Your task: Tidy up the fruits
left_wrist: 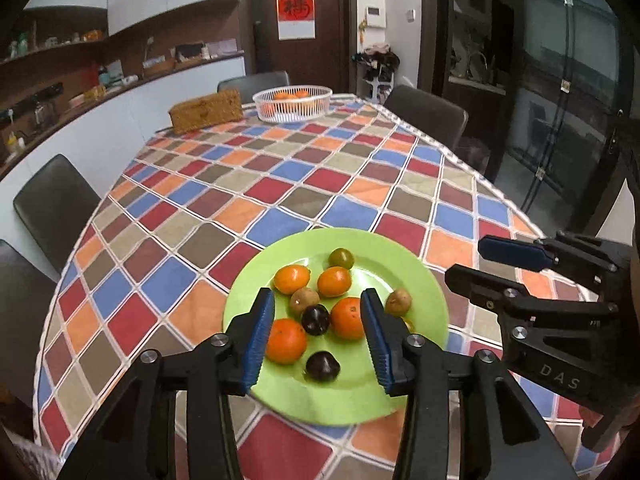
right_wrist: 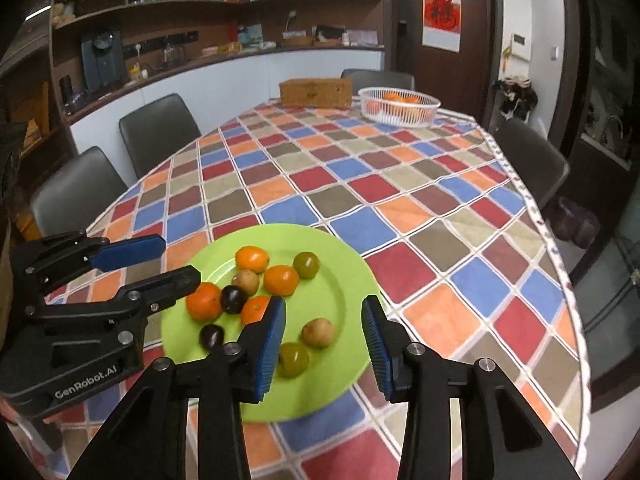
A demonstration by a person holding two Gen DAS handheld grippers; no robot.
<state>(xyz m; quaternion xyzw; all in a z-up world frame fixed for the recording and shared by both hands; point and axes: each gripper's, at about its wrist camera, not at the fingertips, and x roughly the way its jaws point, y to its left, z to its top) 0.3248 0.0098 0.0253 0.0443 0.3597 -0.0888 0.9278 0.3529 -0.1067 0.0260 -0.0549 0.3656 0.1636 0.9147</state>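
A green plate (left_wrist: 424,276) (right_wrist: 344,280) on the checked tablecloth holds several fruits: oranges (left_wrist: 286,340) (right_wrist: 204,301), dark plums (left_wrist: 322,366) (right_wrist: 212,336), brownish fruits (left_wrist: 398,302) (right_wrist: 318,332) and greenish ones (left_wrist: 341,258) (right_wrist: 293,359). My left gripper (left_wrist: 318,338) is open and empty, hovering over the plate's near side. My right gripper (right_wrist: 324,346) is open and empty over the plate's right part, around the brownish and greenish fruits. Each gripper shows from the side in the other's view, the right one (left_wrist: 488,262) and the left one (right_wrist: 176,260).
A white basket (left_wrist: 293,103) (right_wrist: 399,106) with oranges and a woven box (left_wrist: 206,111) (right_wrist: 316,93) stand at the table's far end. Dark chairs (left_wrist: 52,204) (right_wrist: 158,132) line both sides. The table edge (right_wrist: 560,264) curves on the right.
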